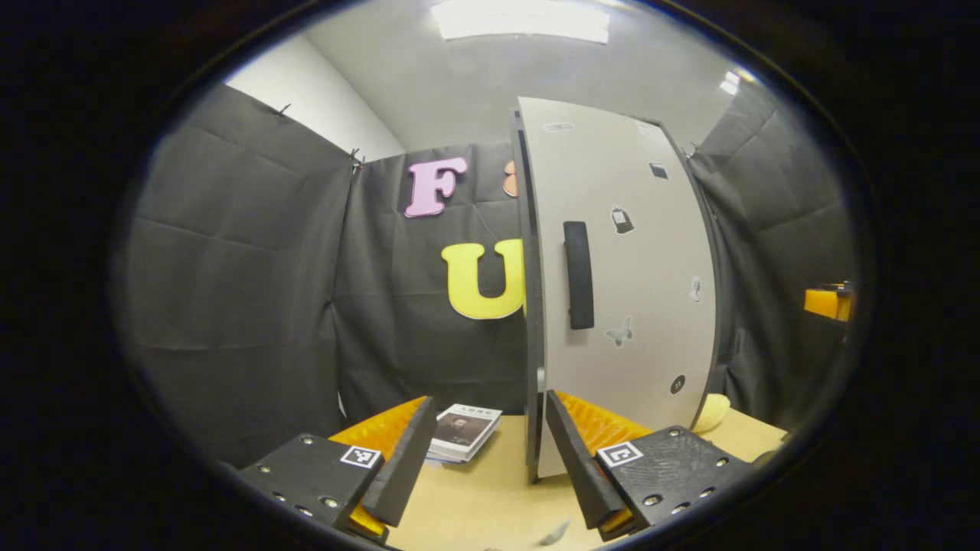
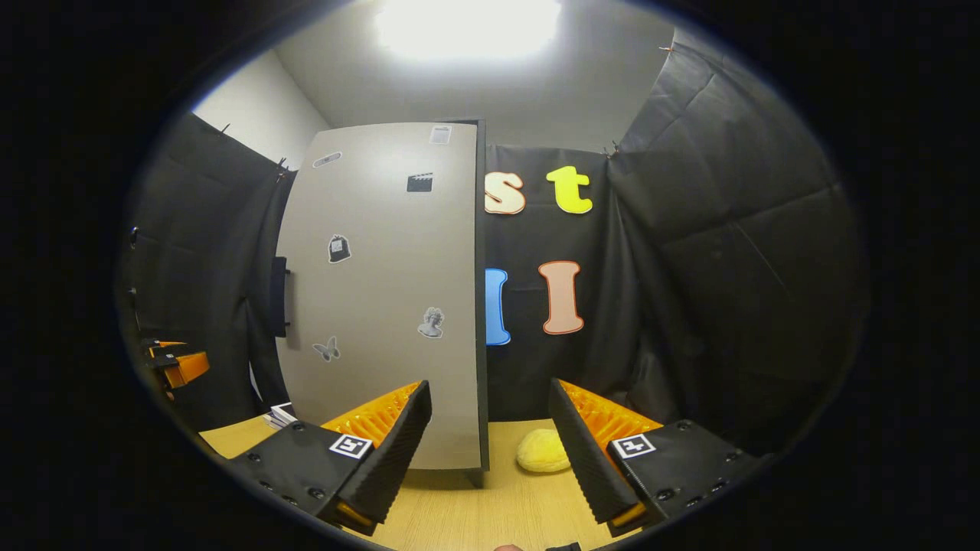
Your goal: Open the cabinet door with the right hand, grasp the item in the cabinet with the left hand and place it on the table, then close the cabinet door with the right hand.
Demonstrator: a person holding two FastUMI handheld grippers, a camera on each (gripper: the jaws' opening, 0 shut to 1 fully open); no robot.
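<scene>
Cabinet door [image 1: 628, 260] shut, standing upright on the wooden table [image 1: 475, 497] ahead of me.
My left gripper [image 1: 486, 451] hangs with fingers spread wide and empty, facing the door's black handle [image 1: 579, 275]; my right gripper [image 2: 490, 444] is likewise spread, empty. A small book [image 1: 465, 430] lies left of the cabinet, a yellow sponge [image 2: 542, 451] at its right.

A cloth-walled recording booth [image 1: 230, 252] with a wooden table [image 1: 490, 490] and a stickered cabinet [image 1: 628, 268].
</scene>
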